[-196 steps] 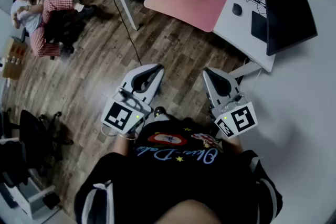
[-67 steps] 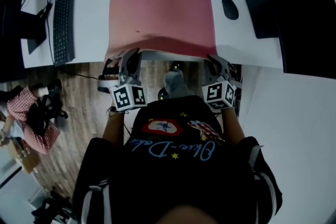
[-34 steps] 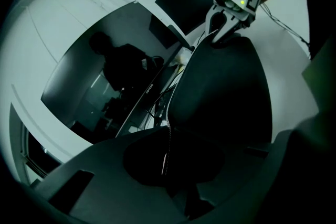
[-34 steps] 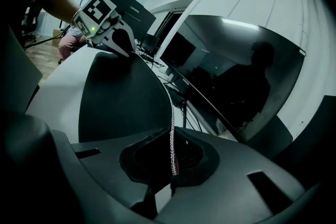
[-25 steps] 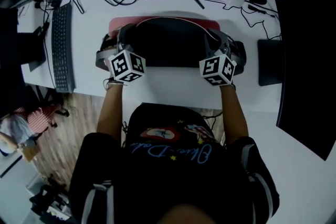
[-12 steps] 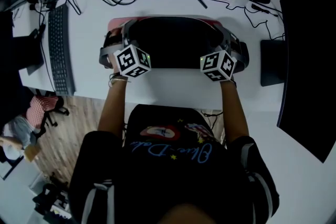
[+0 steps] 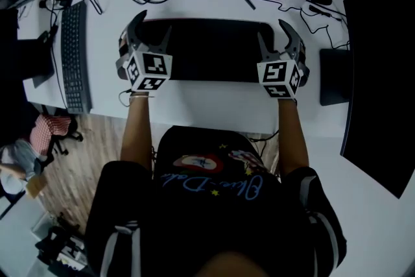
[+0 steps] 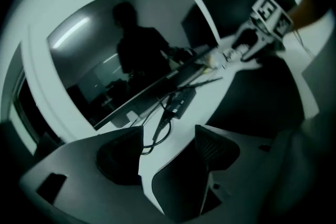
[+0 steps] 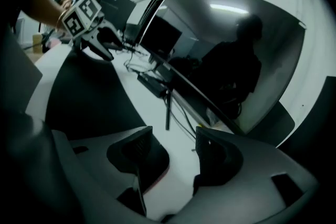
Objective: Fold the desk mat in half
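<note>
The desk mat lies folded on the white desk, black side up. The left gripper is at the mat's left end and the right gripper is at its right end. Both grippers have just been opening their jaws, which now stand wide apart. A mat corner lies just under each pair of jaws, and neither gripper pinches it.

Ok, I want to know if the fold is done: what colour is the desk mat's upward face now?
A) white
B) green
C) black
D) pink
C: in the head view the desk mat lies flat on the white desk as a black strip, its dark face upward.
</note>
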{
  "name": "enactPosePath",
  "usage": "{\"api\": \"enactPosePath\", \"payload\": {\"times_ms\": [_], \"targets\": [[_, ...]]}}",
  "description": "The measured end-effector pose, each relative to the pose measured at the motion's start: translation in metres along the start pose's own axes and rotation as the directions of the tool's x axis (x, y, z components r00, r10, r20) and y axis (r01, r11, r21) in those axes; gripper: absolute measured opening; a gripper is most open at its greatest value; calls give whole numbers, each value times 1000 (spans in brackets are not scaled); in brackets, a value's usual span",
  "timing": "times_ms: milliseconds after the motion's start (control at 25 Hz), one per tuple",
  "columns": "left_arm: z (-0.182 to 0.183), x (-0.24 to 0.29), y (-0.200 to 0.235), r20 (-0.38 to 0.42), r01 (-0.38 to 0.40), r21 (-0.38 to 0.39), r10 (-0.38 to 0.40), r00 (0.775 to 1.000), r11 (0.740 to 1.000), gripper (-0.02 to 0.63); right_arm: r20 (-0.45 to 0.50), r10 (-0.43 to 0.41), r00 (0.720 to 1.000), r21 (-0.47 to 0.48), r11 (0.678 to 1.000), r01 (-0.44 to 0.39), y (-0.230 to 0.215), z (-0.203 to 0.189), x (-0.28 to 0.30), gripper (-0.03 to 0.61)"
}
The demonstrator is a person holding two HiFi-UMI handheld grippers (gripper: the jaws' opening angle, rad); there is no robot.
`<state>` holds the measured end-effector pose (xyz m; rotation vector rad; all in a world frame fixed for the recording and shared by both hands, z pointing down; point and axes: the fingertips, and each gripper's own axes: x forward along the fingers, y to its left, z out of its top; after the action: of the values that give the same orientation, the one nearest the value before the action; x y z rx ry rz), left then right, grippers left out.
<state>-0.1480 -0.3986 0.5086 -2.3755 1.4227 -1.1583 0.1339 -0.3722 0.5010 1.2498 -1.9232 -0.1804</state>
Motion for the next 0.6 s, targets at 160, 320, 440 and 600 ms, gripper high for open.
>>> {"api": "enactPosePath", "payload": {"times_ms": [160,320,440,600], "targets": [[-5,-48,23,91,12,-385,26,996,923,282,174,54,983,96,993,-72,14,47,-23,222],[-38,-102,7,72,20,-601,29,997,799,282,312,192,930,116,964,-238,65,85,-46,166],[-73,-133,-19,-13,-9,-698,0,1000,716,282,359,305,882,55,937,-346,115,102,-55,77],[-107,-151,-47,-64,-28,-833,-46,997,553,282,314,425,849,-65,902,-427,171,103,-59,23]]}}
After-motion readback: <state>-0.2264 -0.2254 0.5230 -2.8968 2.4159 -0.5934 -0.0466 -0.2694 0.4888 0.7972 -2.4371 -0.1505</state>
